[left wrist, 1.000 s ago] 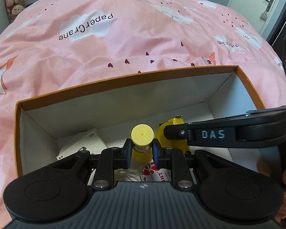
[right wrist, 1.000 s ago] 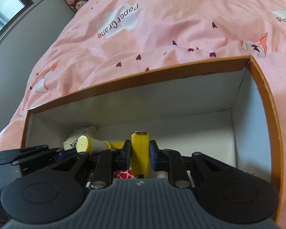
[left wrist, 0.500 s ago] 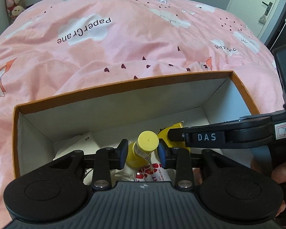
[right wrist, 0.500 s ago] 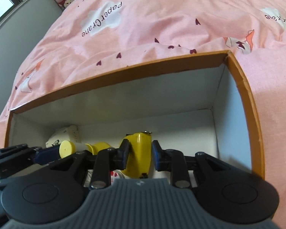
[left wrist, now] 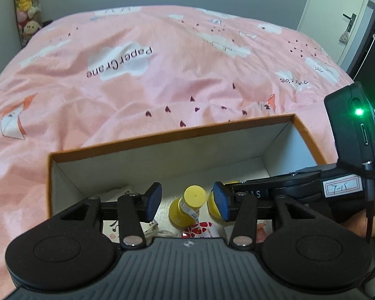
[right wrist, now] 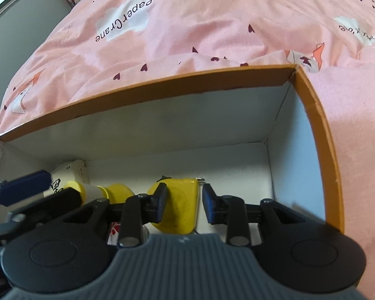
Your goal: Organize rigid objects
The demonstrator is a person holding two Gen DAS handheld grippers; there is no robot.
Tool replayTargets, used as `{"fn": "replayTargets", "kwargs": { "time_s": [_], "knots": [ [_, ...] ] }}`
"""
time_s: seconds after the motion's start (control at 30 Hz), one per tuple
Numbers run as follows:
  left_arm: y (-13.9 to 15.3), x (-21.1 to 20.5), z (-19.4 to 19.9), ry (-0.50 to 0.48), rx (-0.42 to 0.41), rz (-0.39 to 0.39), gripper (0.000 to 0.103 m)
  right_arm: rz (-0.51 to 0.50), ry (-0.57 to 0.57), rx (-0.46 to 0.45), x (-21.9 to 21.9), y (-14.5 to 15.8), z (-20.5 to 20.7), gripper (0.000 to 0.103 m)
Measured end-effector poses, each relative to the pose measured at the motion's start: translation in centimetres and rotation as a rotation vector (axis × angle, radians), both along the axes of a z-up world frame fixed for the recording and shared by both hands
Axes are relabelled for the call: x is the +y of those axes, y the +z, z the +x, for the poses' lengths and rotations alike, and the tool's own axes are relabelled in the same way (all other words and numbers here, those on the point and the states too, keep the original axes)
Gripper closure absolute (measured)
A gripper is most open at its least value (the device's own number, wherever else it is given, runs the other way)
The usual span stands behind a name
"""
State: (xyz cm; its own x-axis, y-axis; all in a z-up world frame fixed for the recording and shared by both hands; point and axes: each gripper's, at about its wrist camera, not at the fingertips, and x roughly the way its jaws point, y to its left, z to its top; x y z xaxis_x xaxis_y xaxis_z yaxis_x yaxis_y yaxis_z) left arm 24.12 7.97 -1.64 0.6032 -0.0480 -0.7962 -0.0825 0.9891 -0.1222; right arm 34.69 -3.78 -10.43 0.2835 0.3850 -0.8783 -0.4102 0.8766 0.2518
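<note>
An orange cardboard box [left wrist: 167, 135] with white inner walls lies open on a pink bedspread; it also shows in the right wrist view [right wrist: 162, 82]. A small yellow-capped bottle [left wrist: 187, 206] rests inside it, below my open left gripper [left wrist: 187, 201], which does not touch it. The bottle also shows in the right wrist view [right wrist: 97, 191]. A yellow tape-measure-like object [right wrist: 181, 207] lies in the box between the spread fingers of my open right gripper [right wrist: 183, 203]. The right gripper's body crosses the left wrist view [left wrist: 300, 190].
A white carton [right wrist: 70, 175] with black print lies at the box's left end. A red-and-white packet [left wrist: 200, 230] lies on the box floor. The pink bedspread [left wrist: 162, 62] surrounds the box. Plush toys [left wrist: 26, 7] hang at the far left; a door [left wrist: 342, 12] stands far right.
Both grippers have opened, releasing the yellow-capped bottle and the yellow object into the box. Both have pulled back and up a little.
</note>
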Motion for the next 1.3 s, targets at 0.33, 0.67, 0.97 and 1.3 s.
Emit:
{"fn": "replayTargets", "kwargs": {
  "time_s": [0.33,0.67,0.97,1.3],
  "knots": [
    [4.8,-1.3,-4.0,0.039,-0.096,0.07,0.048,0.047,0.082,-0.152,-1.3,6.3,-3.8,0.07],
    [8.9,-3.0,-11.5,0.119,-0.285,0.167,0.047,0.143,0.097,-0.453,-6.9,14.5,-12.4,0.043],
    [6.6,-4.4,-17.9,0.306,-0.401,0.175,0.044,0.148,0.023,-0.624,-10.9,14.3,-21.4,0.034],
    [3.6,-5.5,-21.6,0.318,-0.344,0.206,0.017,0.075,-0.012,-0.675,-12.4,11.4,-28.0,0.01]
  ]
}}
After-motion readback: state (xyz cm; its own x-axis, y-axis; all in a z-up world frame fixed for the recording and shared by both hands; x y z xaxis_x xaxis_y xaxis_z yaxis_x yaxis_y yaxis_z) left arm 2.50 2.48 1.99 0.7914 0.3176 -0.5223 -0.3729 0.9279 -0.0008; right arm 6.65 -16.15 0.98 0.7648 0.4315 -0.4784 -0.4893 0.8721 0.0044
